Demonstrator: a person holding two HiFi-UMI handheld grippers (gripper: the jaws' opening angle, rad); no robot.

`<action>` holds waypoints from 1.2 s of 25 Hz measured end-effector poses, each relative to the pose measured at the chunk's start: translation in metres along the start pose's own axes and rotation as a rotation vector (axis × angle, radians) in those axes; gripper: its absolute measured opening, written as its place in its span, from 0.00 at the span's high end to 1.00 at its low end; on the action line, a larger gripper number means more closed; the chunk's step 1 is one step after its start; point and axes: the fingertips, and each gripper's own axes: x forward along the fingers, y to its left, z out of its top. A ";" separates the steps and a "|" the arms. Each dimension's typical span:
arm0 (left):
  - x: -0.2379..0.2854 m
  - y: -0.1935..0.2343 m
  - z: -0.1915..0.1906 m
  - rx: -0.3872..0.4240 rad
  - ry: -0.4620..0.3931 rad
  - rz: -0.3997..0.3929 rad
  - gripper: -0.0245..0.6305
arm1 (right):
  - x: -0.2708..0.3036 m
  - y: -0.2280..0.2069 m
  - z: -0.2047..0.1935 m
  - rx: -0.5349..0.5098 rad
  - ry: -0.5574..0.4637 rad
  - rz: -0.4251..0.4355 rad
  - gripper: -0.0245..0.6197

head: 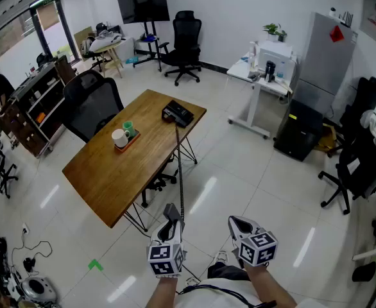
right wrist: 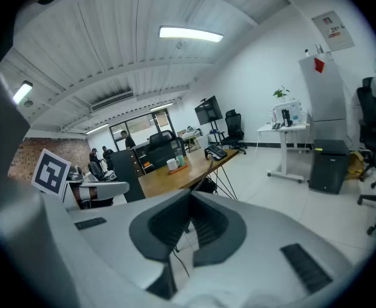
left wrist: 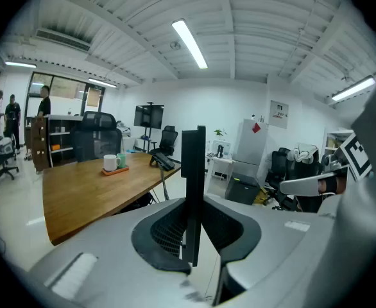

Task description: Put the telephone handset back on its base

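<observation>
The black telephone base sits at the far right corner of the wooden table; it also shows small in the left gripper view. A thin cord runs straight from the base down to my left gripper, which hangs over the floor in front of the table. That gripper is shut on the dark handset, seen edge-on as an upright black slab between the jaws. My right gripper is beside it, shut and holding nothing.
A tray with a white mug and a green mug stands mid-table. A black office chair is at the table's far side. A white desk, a grey cabinet and more chairs stand to the right. Cables lie on the floor at the left.
</observation>
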 end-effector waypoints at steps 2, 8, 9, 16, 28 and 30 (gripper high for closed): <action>0.007 0.000 0.002 0.003 0.000 0.008 0.85 | 0.005 -0.007 0.003 0.005 -0.002 0.006 0.96; 0.032 -0.001 0.014 0.018 0.002 0.033 0.85 | 0.020 -0.033 0.017 0.022 -0.017 0.021 0.96; 0.036 -0.001 0.016 0.019 0.005 0.040 0.85 | 0.022 -0.037 0.019 0.026 -0.017 0.026 0.96; 0.066 -0.021 0.021 0.008 0.012 0.066 0.85 | 0.032 -0.072 0.032 0.024 -0.009 0.057 0.96; 0.098 -0.030 0.030 -0.013 -0.002 0.085 0.85 | 0.051 -0.100 0.044 0.013 0.000 0.083 0.96; 0.105 -0.030 0.033 -0.019 -0.007 0.082 0.85 | 0.058 -0.103 0.048 0.010 0.000 0.086 0.96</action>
